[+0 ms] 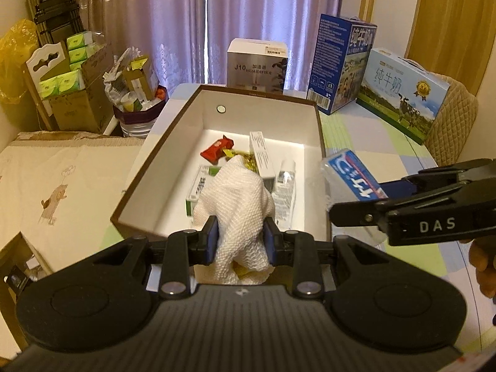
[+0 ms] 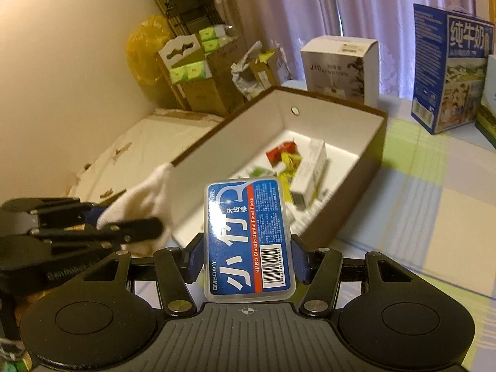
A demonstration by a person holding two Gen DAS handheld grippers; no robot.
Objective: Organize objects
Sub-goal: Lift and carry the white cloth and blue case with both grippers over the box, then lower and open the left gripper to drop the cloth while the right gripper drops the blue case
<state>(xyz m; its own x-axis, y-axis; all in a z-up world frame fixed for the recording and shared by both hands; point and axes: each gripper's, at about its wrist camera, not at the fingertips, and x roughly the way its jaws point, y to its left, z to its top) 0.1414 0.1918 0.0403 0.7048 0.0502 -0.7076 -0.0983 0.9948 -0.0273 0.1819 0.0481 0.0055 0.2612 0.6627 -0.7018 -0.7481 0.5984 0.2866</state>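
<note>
My left gripper is shut on a white knitted cloth and holds it over the near end of the open brown box. My right gripper is shut on a blue floss-pick case, held just outside the box's near right corner; the case also shows in the left wrist view. Inside the box lie a red packet, yellow wrappers, a white carton, a clear bottle and a green-and-white pack. The cloth hangs at the box's near left wall in the right wrist view.
A humidifier box stands behind the brown box. Two milk cartons stand at the back right on the checked tablecloth. Cardboard boxes with green tissue packs and a bin sit at the left.
</note>
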